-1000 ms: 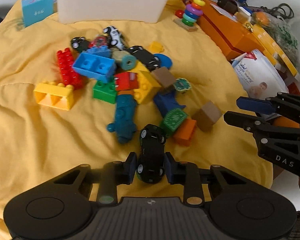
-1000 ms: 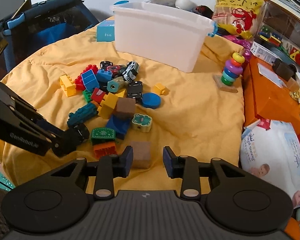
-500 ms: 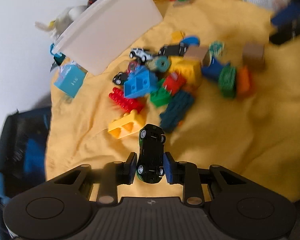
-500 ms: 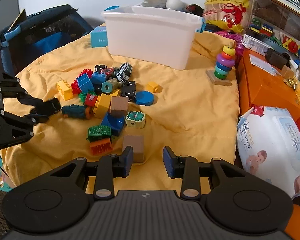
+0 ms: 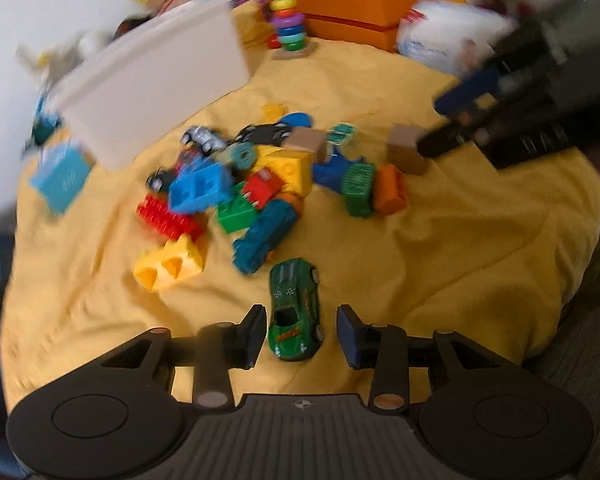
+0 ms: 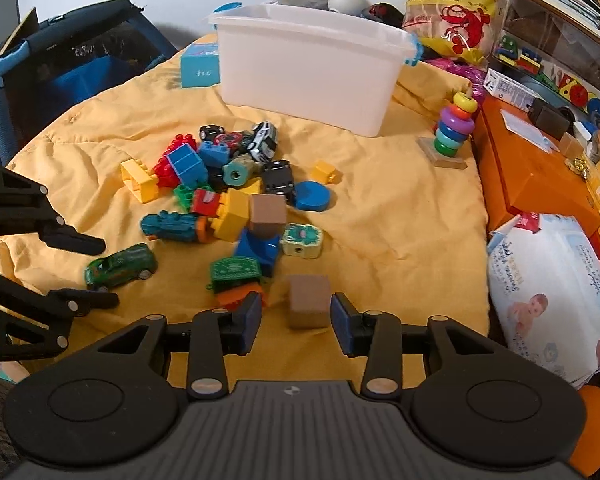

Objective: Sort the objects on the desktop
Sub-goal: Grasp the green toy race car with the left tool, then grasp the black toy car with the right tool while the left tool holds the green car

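Though blur smears the far toys, both hand-held grippers (image 5: pixel 302 332) (image 6: pixel 296 320) stand released, jaws just widened.

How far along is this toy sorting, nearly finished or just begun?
Barely begun, by the look of it. Done: only the green toy car lies apart from the heap, between the left gripper's jaws, which have just been opening and no longer press it. In hand: the right gripper brackets a brown cube without gripping it. Left: most blocks and cars are heaped on the yellow blanket; the white bin's inside is hidden.
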